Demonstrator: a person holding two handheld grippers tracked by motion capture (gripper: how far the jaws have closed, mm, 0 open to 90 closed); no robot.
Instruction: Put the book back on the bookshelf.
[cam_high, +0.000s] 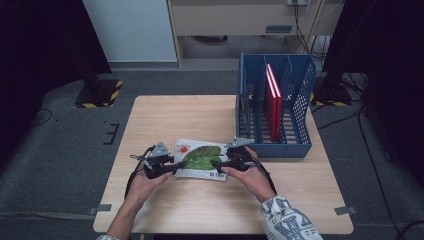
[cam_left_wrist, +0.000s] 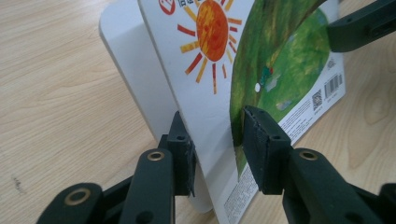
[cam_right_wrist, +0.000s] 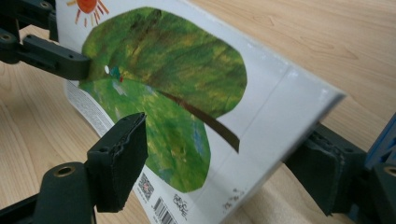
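- Glossy white picture book (cam_high: 201, 159), its cover showing an orange sun and a large green leaf with a brown stem, plus a barcode and small print near one edge. It sits near the front middle of the pale wooden counter (cam_high: 165, 115), around six o'clock, tipped up off the surface between two tools.
- At the book's nine o'clock edge, the left hand-held gripper (cam_high: 172, 165) is closed as far as it goes, its jaws on either side of the cover. Its own view shows them clamping the cover leaf alone, with a white inner page standing free behind.
- At the three o'clock edge, the right hand-held gripper (cam_high: 218, 164) has its jaws set wide around the book's thicker spine side. One pad stands clear of the cover, so this looks like a loose bracket, not a firm grip.
- Blue mesh file rack (cam_high: 274, 107) stands at about two o'clock, well apart from the book, with a red book (cam_high: 272, 102) upright in a middle slot.
- Judged from this, the lift has only begun; carrying the picture book to the rack and standing it in a free slot is left to do.
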